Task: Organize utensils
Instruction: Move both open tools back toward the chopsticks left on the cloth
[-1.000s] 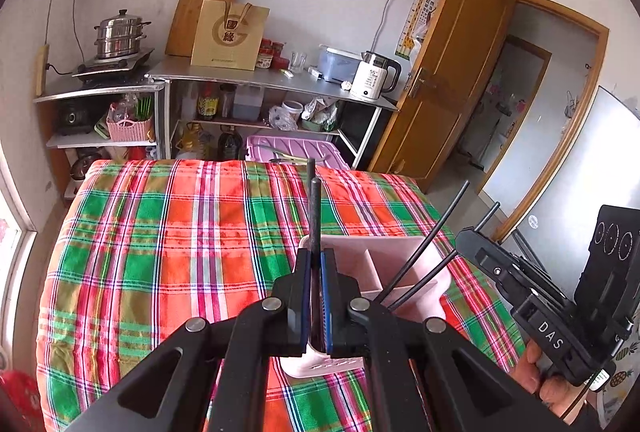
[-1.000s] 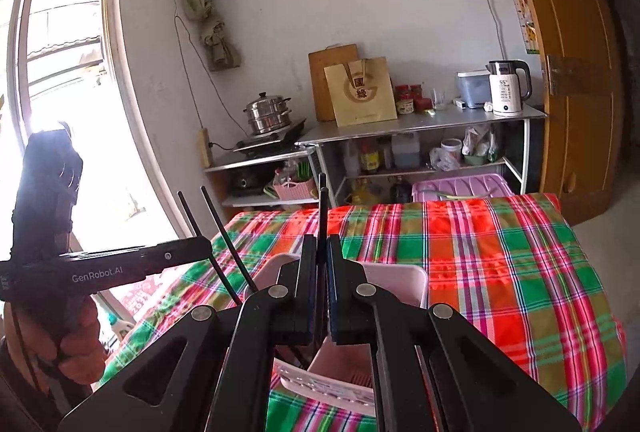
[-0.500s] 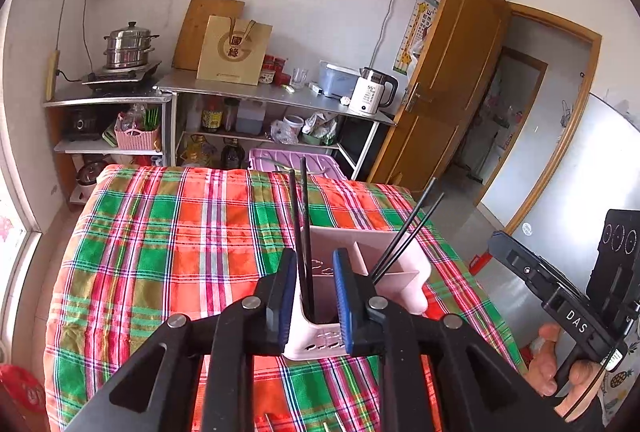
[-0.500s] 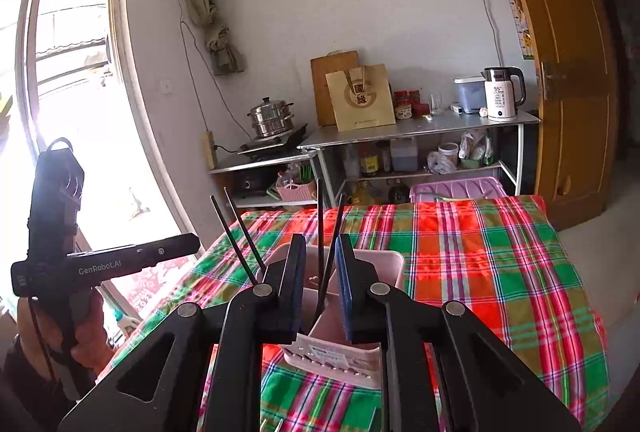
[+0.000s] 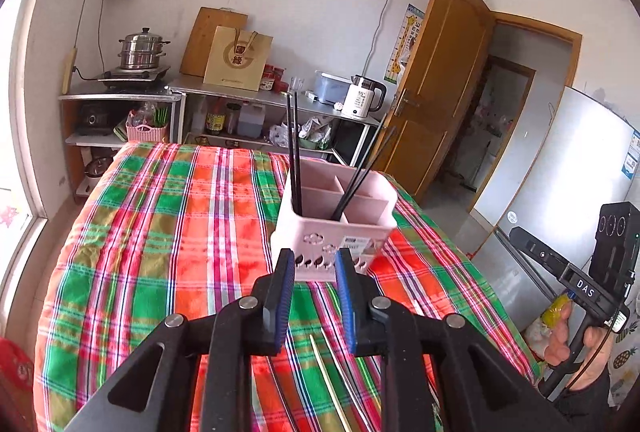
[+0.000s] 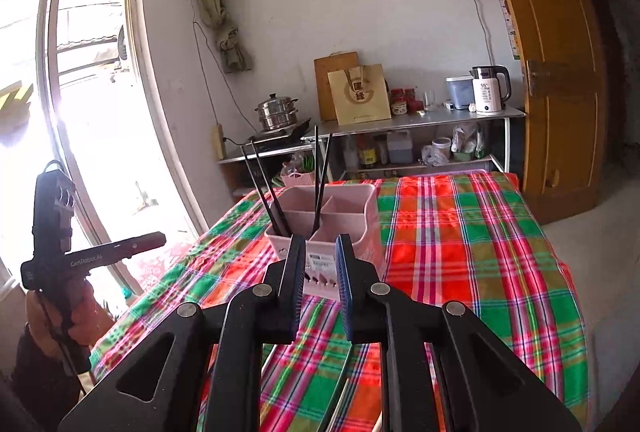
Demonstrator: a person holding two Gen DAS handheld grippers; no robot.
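A pink utensil holder (image 5: 336, 220) with compartments stands on the plaid tablecloth (image 5: 160, 232). Two pairs of black chopsticks (image 5: 294, 151) stand in it, one upright pair at its left, one leaning pair (image 5: 360, 175) at the middle. My left gripper (image 5: 314, 272) is open and empty, just in front of the holder. My right gripper (image 6: 318, 260) is open and empty, in front of the same holder (image 6: 344, 216), where both chopstick pairs (image 6: 320, 167) show. Pale chopsticks (image 5: 332, 384) lie on the cloth under my left gripper.
Metal shelves (image 5: 248, 99) with a steamer pot (image 5: 142, 49), paper bag (image 5: 238, 57) and kettle (image 5: 366, 97) stand behind the table. An open wooden door (image 5: 440, 79) is at the right, a window (image 6: 60, 111) at the left. The right hand's gripper (image 5: 580, 272) shows at the side.
Both grippers opened, let go of the black chopsticks into the holder, and pulled back and up from it. The chopsticks now stand free in the holder.
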